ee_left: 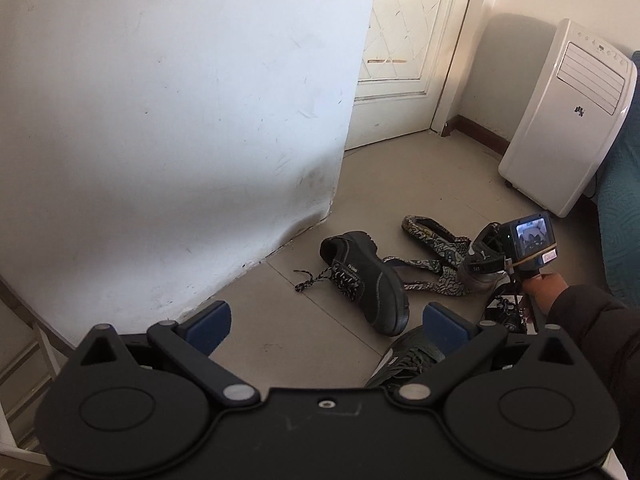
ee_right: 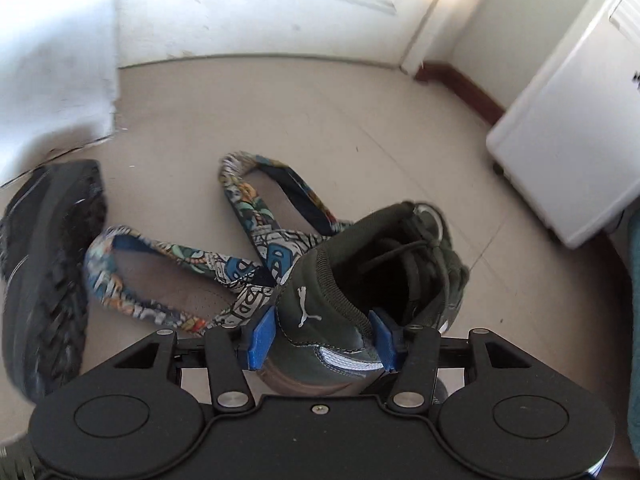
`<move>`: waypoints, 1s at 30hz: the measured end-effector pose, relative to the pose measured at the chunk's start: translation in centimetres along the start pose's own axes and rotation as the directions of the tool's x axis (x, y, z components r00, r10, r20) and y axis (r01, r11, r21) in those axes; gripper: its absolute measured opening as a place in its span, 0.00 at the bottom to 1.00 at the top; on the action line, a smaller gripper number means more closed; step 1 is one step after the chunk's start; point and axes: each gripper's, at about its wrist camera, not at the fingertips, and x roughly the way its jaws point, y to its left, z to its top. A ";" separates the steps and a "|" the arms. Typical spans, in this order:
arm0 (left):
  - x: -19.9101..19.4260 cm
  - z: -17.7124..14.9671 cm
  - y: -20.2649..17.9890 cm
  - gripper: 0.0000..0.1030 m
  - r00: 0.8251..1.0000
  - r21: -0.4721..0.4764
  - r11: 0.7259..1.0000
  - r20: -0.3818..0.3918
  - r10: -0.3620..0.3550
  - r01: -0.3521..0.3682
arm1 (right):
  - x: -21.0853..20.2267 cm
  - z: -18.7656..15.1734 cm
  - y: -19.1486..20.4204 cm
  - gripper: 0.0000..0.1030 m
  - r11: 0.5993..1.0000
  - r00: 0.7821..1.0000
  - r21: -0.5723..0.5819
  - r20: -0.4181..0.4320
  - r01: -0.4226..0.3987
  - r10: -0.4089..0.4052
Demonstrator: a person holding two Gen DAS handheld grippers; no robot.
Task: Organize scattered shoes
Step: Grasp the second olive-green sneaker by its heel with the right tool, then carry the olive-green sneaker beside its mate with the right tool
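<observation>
While the left tongs (ee_left: 326, 320) hung released over the floor (ee_left: 420, 184), a black lace-up shoe (ee_left: 366, 276) lay beyond them beside two patterned slip-ons (ee_left: 430, 236). Seen from the right wrist, the right tongs (ee_right: 324, 338) were clenched on the heel of a dark green sneaker (ee_right: 372, 280) standing on the floor against the slip-ons (ee_right: 256, 236).

Shoe count on the floor: six or so

two patterned slip-ons (ee_right: 160, 280), two dark green sneakers (ee_right: 360, 280) (ee_left: 408, 356), one black lace-up work shoe (ee_left: 368, 280), another black laced one (ee_left: 504, 308) mostly hidden, plus one white portable air cooler (ee_left: 568, 120)
</observation>
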 end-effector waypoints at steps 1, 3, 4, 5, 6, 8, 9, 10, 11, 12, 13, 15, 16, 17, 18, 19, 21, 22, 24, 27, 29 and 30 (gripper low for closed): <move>0.1 0.0 -0.3 1.00 1.000 0.004 1.000 0.000 -0.007 0.007 | -0.4 -0.3 0.1 0.48 1.000 1.000 -0.004 0.008 -0.010 0.010; 0.2 0.0 -1.3 1.00 0.999 0.007 0.999 0.007 -0.033 0.033 | -0.9 -1.1 0.3 0.48 0.999 1.000 -0.024 0.017 -0.024 0.025; 0.4 0.0 -1.7 1.00 0.999 0.012 0.999 0.008 -0.046 0.046 | -1.3 -1.6 0.4 0.48 0.999 0.999 -0.034 0.025 -0.032 0.033; 0.8 0.2 -2.2 1.00 0.998 0.019 0.998 0.010 -0.063 0.063 | -2.0 -1.9 0.4 0.51 0.998 0.998 -0.043 0.043 -0.035 0.037; 1.3 0.5 -2.7 1.00 0.997 0.024 0.997 0.015 -0.080 0.079 | -2.8 -2.3 0.4 0.64 0.999 0.997 -0.046 0.069 -0.027 0.030; 3.0 1.4 -3.9 1.00 0.993 0.039 0.993 0.024 -0.116 0.115 | -5.7 -3.3 0.1 0.99 0.999 0.985 -0.014 0.168 0.041 -0.038; 5.0 2.4 -5.1 1.00 0.990 0.058 0.989 0.034 -0.135 0.133 | -7.4 -4.1 -0.4 1.00 0.999 0.974 0.024 0.219 0.044 -0.048; 7.4 3.6 -6.7 1.00 0.988 0.073 0.987 0.054 -0.144 0.140 | -9.0 -4.8 -0.8 1.00 0.997 0.964 0.059 0.259 0.040 -0.054; 9.6 4.6 -8.0 1.00 0.986 0.086 0.986 0.073 -0.150 0.144 | -10.2 -5.6 -1.2 1.00 0.996 0.962 0.087 0.271 0.023 -0.045; 11.8 5.2 -9.5 1.00 0.984 0.098 0.984 0.090 -0.157 0.148 | -12.0 -6.9 -1.7 1.00 0.992 0.959 0.124 0.281 0.011 -0.046; 15.1 6.1 -11.9 1.00 0.980 0.131 0.977 0.087 -0.180 0.168 | -13.7 -8.1 -2.2 1.00 0.987 0.956 0.161 0.290 0.000 -0.047; 21.8 7.0 -17.2 0.99 0.978 0.241 0.950 0.012 -0.209 0.200 | -16.9 -10.8 -2.7 1.00 0.974 0.952 0.224 0.305 -0.028 -0.043; 24.9 7.1 -19.6 0.98 0.979 0.285 0.938 -0.022 -0.201 0.199 | -18.2 -12.1 -2.9 1.00 0.968 0.950 0.249 0.310 -0.039 -0.041; 28.0 7.0 -21.5 0.95 0.984 0.296 0.939 -0.052 -0.168 0.176 | -19.7 -13.6 -3.1 1.00 0.961 0.948 0.272 0.316 -0.049 -0.041; 31.1 7.1 -23.1 0.92 0.987 0.282 0.947 -0.099 -0.130 0.153 | -21.4 -15.3 -3.1 1.00 0.956 0.947 0.287 0.320 -0.055 -0.042; 33.7 7.2 -24.1 0.88 0.983 0.260 0.955 -0.145 -0.110 0.145 | -22.5 -16.8 -3.6 1.00 0.954 0.947 0.294 0.319 -0.057 -0.042; 38.0 7.4 -25.5 0.82 0.973 0.220 0.966 -0.212 -0.091 0.138 | -24.7 -19.9 -4.6 1.00 0.951 0.948 0.304 0.314 -0.055 -0.046; 39.7 7.4 -26.0 0.83 0.968 0.208 0.969 -0.239 -0.080 0.131 | -25.5 -21.2 -4.9 1.00 0.949 0.949 0.312 0.309 -0.049 -0.053; 41.8 7.2 -26.5 0.82 0.961 0.210 0.971 -0.272 -0.051 0.111 | -26.5 -23.0 -5.6 1.00 0.936 0.955 0.349 0.290 -0.049 -0.059; 45.1 6.5 -26.9 0.76 0.928 0.167 0.979 -0.369 -0.051 0.120 | -27.4 -24.7 -6.2 1.00 0.903 0.957 0.425 0.281 -0.062 -0.067; 45.8 5.8 -26.7 0.30 0.909 0.132 0.981 -0.410 -0.079 0.144 | -27.8 -25.5 -6.5 1.00 0.881 0.957 0.468 0.278 -0.064 -0.078; 45.9 5.5 -26.7 0.19 0.904 0.120 0.981 -0.418 -0.091 0.155 | -27.9 -25.8 -6.5 1.00 0.872 0.957 0.485 0.276 -0.064 -0.083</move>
